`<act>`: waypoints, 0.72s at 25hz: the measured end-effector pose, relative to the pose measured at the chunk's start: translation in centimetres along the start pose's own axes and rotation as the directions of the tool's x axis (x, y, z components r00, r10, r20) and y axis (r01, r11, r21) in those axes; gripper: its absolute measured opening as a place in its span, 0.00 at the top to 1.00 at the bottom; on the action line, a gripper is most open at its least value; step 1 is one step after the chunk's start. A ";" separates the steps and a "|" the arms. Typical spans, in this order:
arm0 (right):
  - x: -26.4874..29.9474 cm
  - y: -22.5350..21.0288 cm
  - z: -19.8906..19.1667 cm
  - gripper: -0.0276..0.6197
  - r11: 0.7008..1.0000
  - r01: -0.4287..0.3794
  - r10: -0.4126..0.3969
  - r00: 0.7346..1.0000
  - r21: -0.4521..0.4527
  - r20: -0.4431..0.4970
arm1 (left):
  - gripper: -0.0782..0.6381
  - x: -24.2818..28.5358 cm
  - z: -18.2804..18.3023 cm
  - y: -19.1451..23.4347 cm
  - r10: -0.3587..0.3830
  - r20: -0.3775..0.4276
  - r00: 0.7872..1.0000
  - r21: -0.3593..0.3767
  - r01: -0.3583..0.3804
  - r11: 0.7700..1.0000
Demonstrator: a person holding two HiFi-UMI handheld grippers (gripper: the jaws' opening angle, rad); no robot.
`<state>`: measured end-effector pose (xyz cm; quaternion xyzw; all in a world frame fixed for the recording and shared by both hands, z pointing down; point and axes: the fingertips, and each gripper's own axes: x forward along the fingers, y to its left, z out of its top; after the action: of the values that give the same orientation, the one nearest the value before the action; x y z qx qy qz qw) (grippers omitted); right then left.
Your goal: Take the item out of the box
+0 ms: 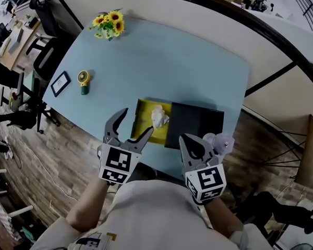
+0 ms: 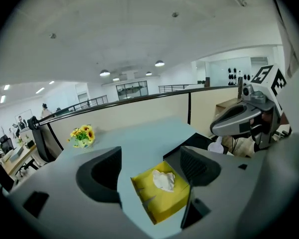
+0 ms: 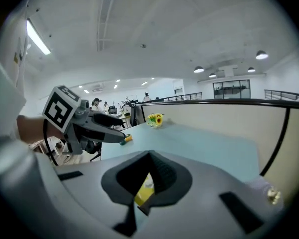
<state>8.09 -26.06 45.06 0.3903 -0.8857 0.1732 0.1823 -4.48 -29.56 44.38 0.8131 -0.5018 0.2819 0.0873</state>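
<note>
Hovering at the counter (image 1: pixel 172 61) near edge | left tongs (image 1: pixel 137 121) open, empty, above yellow box (image 1: pixel 145 123) | right tongs (image 1: pixel 188 138) closed, empty, beside black box (image 1: pixel 194 123) | white tissue (image 1: pixel 159 117) crumpled, poking from the yellow box top | framed card (image 1: pixel 60 83) print too small to read

Ceiling lamps (image 2: pixel 159 63) above the table (image 1: pixel 198 72) give bright, even light with faint shadows. Both gripper views bulge, darkening to black corners; the near jaws blur softly.
</note>
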 end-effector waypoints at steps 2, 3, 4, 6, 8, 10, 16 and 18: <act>0.9 -0.4 -0.7 0.95 1.000 -0.009 0.009 1.000 0.010 -0.015 | 0.38 1.2 -0.9 -0.2 -0.004 -0.029 1.000 -0.007 0.004 1.000; 1.2 -0.5 -1.0 0.95 1.000 -0.011 0.011 1.000 0.018 -0.021 | 0.38 1.7 -1.4 -0.4 -0.009 -0.045 0.999 -0.007 0.009 1.000; 1.6 -0.5 -1.3 0.95 1.000 -0.012 0.013 1.000 0.026 -0.027 | 0.38 2.1 -1.9 -0.5 -0.016 -0.061 0.998 -0.006 0.016 1.000; 2.2 -0.5 -1.9 0.95 0.999 -0.010 0.012 0.999 0.042 -0.039 | 0.38 3.0 -3.1 -0.8 -0.032 -0.091 0.995 -0.006 0.031 0.999; 2.8 -0.6 -2.7 0.95 0.998 -0.003 0.006 0.998 0.055 -0.055 | 0.38 4.0 -4.3 -1.0 -0.051 -0.120 0.991 -0.010 0.050 0.999; 3.4 -0.8 -3.5 0.95 0.998 0.008 -0.004 0.997 0.058 -0.074 | 0.38 5.0 -5.4 -1.2 -0.071 -0.152 0.986 -0.009 0.071 0.997; 5.0 -1.1 -6.1 0.95 0.994 0.077 -0.065 0.988 0.080 -0.143 | 0.38 8.1 -7.5 -1.8 -0.144 -0.223 0.964 0.031 0.155 0.987; 5.5 -1.1 -6.8 0.95 0.991 0.093 -0.078 0.984 0.095 -0.159 | 0.38 9.1 -8.6 -2.2 -0.177 -0.248 0.953 0.027 0.189 0.982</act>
<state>6.73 -27.23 53.69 0.4222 -0.8412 0.2402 0.2376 -2.65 -31.82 56.82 0.8172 -0.4025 0.3829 0.1536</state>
